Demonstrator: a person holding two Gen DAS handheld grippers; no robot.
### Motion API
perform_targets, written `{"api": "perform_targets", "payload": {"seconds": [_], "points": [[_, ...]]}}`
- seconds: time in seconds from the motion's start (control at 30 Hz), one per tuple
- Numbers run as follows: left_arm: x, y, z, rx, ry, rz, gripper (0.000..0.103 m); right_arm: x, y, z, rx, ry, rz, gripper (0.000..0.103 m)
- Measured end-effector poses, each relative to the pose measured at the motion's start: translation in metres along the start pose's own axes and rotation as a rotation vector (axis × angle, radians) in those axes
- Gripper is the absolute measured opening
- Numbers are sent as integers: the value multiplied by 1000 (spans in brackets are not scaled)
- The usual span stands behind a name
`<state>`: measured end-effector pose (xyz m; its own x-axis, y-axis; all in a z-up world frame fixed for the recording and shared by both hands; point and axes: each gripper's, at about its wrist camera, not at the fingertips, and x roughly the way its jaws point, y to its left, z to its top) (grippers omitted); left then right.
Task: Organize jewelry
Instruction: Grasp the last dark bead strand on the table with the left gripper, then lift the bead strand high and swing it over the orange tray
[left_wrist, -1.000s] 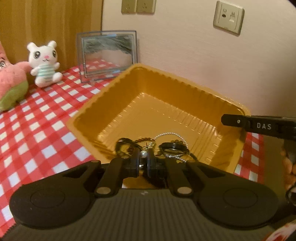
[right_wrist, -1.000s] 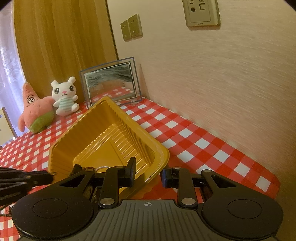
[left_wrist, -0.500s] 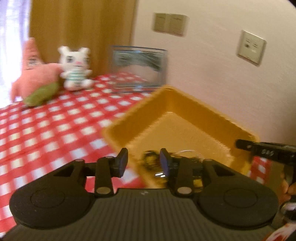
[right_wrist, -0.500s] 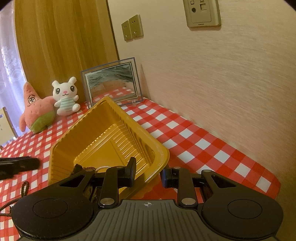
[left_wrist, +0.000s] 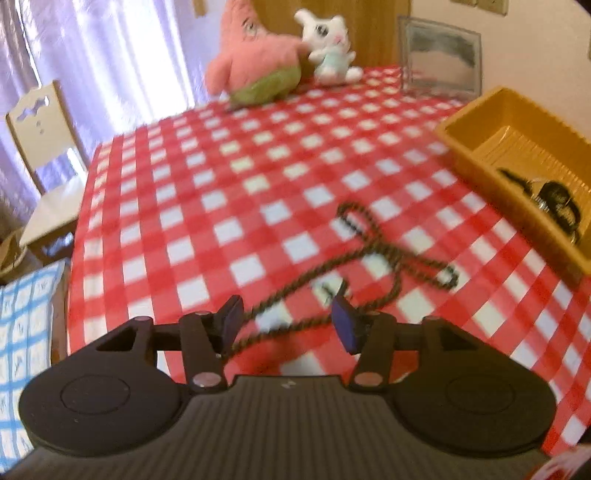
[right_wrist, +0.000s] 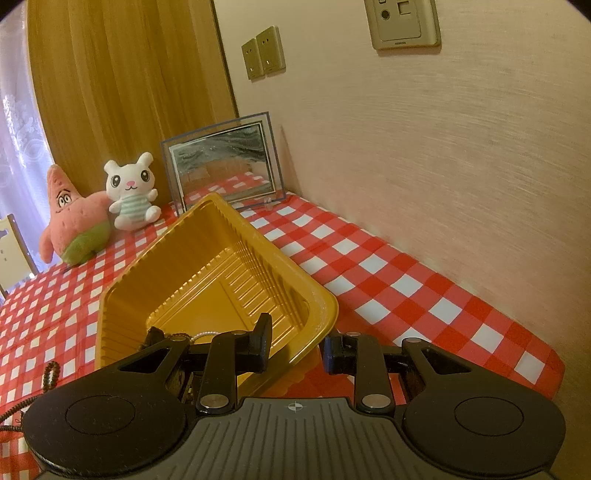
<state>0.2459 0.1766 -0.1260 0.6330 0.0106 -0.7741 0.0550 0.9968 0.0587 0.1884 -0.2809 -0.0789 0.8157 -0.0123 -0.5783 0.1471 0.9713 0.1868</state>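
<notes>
A long dark beaded necklace (left_wrist: 384, 251) lies looped on the red-checked cloth. My left gripper (left_wrist: 288, 306) hovers just over its near end, jaws opening, and the chain runs between the fingers without being pressed. To the right stands the yellow tray (left_wrist: 476, 166) with dark rings and a silvery piece (left_wrist: 554, 199) inside. In the right wrist view my right gripper (right_wrist: 295, 343) is shut on the near corner of the tray (right_wrist: 258, 236), one finger inside and one outside. A pearl chain (right_wrist: 207, 333) shows in the tray behind the left finger. An end of the necklace (right_wrist: 50, 373) shows at far left.
A pink star plush (left_wrist: 255, 62), a white bunny plush (left_wrist: 332, 48) and a glass picture frame (left_wrist: 439, 59) stand at the table's far end. A wooden chair (left_wrist: 40, 147) and a blue checked cloth (left_wrist: 22, 332) lie beyond the left edge. The wall (right_wrist: 461, 166) runs along the right.
My left gripper let go of the jewelry in the tray, opened, and swung left out of the tray to above the necklace on the cloth. The right gripper stayed on the tray's corner.
</notes>
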Motion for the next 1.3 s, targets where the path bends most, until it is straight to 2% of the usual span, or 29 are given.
{"api": "perform_targets", "payload": {"seconds": [0.13, 0.27, 0.43, 0.5, 0.57, 0.63, 0.7, 0.8, 0.87, 1.0, 1.3], "points": [[12, -8, 0, 8, 2, -21, 50, 1, 1, 0, -5, 1, -1, 27], [33, -31, 18, 121, -20, -46, 49, 1, 1, 0, -4, 1, -4, 27], [68, -49, 38, 206, -4, -85, 46, 2, 1, 0, -3, 2, -8, 27], [82, -50, 41, 231, 34, -100, 42, 2, 1, 0, -1, 3, -7, 27], [85, -46, 43, 223, 38, -138, 37, 2, 1, 0, -3, 2, -6, 27], [88, -40, 47, 211, 67, -203, 24, 2, 1, 0, -1, 3, -7, 27], [90, -43, 48, 241, 79, -242, 7, 2, 0, 0, 4, 5, -7, 27], [87, -53, 48, 299, 85, -225, 6, 3, 1, 1, 6, 5, -10, 27], [85, -52, 49, 262, 92, -229, 6, 4, 0, 1, 8, 5, -11, 27], [52, -44, 55, 205, 12, -227, 6, 4, 0, 1, 8, 4, -11, 27], [-68, -15, 101, 92, -262, -199, 6, 4, -1, 1, 8, 3, -6, 27]]}}
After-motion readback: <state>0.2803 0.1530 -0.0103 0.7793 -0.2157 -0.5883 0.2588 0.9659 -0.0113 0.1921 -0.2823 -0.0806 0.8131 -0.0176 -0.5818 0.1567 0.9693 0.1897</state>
